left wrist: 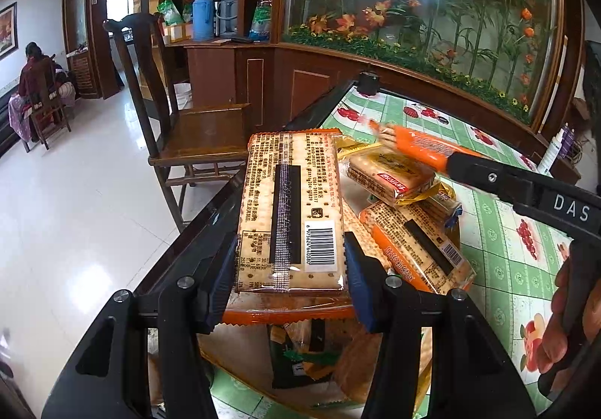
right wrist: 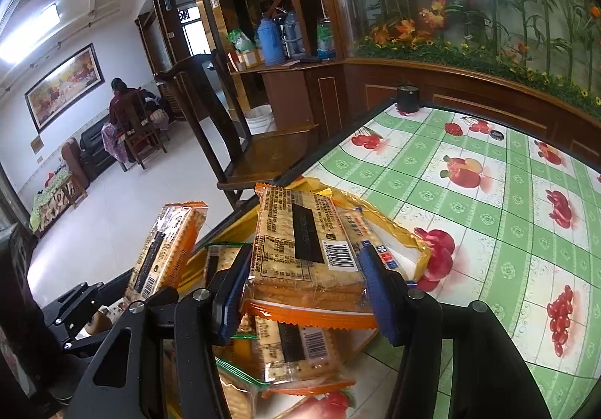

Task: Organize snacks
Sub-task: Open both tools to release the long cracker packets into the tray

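My left gripper (left wrist: 291, 265) is clamped on an orange-edged cracker packet (left wrist: 291, 208), blue pads pressing its long sides, barcode side up; my right gripper (right wrist: 306, 291) pinches a second cracker packet (right wrist: 304, 250) of the same kind in the same way. Both packets hang just above the pile of snack packets (left wrist: 405, 216), which I take as my landmark: it lies near the table's corner, a loose heap of cracker packs, one with a red label (left wrist: 394, 180) on top, another barcode-up (left wrist: 417, 246) beside it, and green-trimmed ones (right wrist: 236, 377) lower down. From the left wrist view my right gripper's arm reaches in from the right of the pile, its packet's end blurred above the heap. Under and beyond the pile spreads the green checked tablecloth (right wrist: 488, 201) printed with red fruit. Past the pile's left side, off the table edge, stands a dark wooden chair (left wrist: 195, 133) on the white floor. Far behind the pile a small black object (right wrist: 407, 97) sits at the table's back edge, beneath the glass flower panel (left wrist: 432, 5).
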The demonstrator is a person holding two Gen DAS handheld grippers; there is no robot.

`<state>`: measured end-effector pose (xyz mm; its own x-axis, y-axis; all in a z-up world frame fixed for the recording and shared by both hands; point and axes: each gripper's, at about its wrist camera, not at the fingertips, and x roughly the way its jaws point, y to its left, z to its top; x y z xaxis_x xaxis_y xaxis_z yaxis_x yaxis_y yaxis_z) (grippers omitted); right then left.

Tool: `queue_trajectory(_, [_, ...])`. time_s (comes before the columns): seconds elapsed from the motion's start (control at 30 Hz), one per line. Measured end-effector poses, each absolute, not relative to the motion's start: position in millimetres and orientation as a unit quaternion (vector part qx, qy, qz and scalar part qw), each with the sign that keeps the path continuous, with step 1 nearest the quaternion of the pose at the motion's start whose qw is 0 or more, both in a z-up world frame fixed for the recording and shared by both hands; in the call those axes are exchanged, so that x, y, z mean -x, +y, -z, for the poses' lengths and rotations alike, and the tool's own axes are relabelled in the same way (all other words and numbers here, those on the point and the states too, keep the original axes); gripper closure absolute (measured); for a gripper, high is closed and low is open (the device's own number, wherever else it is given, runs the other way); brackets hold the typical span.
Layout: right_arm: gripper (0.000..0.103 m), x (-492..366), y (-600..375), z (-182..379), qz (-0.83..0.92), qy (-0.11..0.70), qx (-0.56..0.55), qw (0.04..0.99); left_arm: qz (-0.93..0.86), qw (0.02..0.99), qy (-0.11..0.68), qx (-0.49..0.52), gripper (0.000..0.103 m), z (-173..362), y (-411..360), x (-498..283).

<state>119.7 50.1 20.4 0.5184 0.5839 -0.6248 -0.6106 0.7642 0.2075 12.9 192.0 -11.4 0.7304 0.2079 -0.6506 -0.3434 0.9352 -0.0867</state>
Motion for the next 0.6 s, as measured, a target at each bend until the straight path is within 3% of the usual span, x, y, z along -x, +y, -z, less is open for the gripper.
queue_trajectory(0.6, [0.046,-156.1,84.0,7.7,-0.340,0.369,0.034,0.864,-0.138,0.923,0.350,0.082,0.050,12.7,184.4,-27.6])
